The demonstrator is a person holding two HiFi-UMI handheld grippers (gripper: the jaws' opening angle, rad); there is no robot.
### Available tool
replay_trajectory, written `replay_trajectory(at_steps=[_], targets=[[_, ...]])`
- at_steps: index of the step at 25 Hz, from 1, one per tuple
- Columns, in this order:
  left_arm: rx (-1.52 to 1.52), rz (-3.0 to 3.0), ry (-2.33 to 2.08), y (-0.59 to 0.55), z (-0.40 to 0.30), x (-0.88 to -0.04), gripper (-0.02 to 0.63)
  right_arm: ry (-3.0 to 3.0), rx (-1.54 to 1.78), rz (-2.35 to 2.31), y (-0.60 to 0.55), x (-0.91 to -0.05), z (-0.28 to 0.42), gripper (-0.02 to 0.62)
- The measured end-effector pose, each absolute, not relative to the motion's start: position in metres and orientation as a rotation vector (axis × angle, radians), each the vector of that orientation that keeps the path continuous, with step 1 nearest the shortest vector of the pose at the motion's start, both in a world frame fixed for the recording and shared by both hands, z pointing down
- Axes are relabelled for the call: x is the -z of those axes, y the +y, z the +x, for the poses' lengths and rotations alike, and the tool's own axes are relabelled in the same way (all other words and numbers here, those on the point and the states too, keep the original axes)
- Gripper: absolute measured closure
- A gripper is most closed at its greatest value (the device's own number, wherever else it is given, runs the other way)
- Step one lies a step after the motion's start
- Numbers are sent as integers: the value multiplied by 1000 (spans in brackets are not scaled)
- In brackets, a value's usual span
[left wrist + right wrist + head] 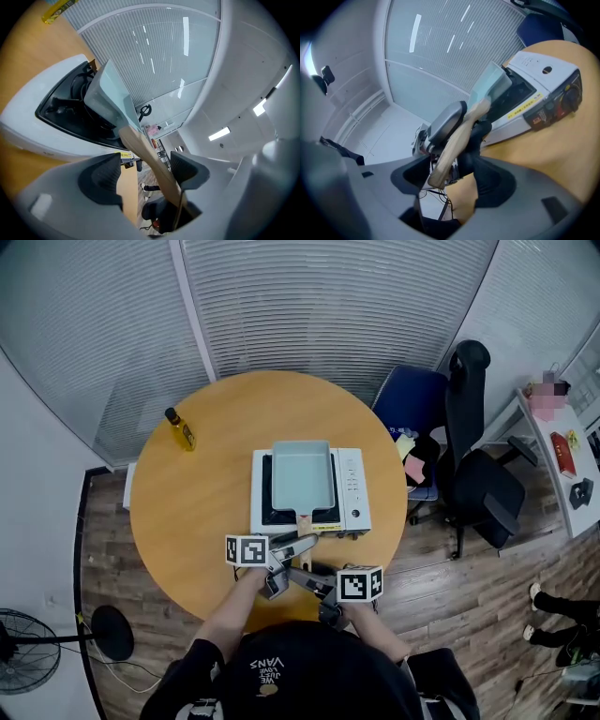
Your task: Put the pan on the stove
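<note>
The pale grey-green rectangular pan (300, 470) sits on the white portable gas stove (352, 491), which stands towards the right edge of the round wooden table (202, 498). The pan's long axis runs from the far side to the table's near edge, and its light wooden handle (140, 145) points at the person. Both grippers meet at that handle with jaws spread wide, pinching nothing. The left gripper (145, 172) straddles the shaft, nearer the pan body, and the right gripper (451, 180) brackets the handle's free end. In the head view the grippers cover that end. Whether the shaft brushes the left gripper's right-hand jaw is hard to tell.
</note>
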State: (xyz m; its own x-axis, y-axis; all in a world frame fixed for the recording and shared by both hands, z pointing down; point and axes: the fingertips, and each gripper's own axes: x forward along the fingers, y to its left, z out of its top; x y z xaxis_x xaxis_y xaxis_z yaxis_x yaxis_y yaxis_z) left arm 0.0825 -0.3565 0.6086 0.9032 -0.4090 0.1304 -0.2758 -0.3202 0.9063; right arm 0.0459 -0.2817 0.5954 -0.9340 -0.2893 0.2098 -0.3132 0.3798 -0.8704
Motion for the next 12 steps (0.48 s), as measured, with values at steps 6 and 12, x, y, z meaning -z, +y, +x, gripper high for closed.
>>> replay_trajectory(at_steps=[6, 12], targets=[[168, 1936, -523, -341, 70, -604, 287, -2609, -1621, 661, -273, -589, 51, 336], [146, 1954, -531, -321, 53, -605, 287, -2621, -1617, 729, -256, -585, 46, 336]])
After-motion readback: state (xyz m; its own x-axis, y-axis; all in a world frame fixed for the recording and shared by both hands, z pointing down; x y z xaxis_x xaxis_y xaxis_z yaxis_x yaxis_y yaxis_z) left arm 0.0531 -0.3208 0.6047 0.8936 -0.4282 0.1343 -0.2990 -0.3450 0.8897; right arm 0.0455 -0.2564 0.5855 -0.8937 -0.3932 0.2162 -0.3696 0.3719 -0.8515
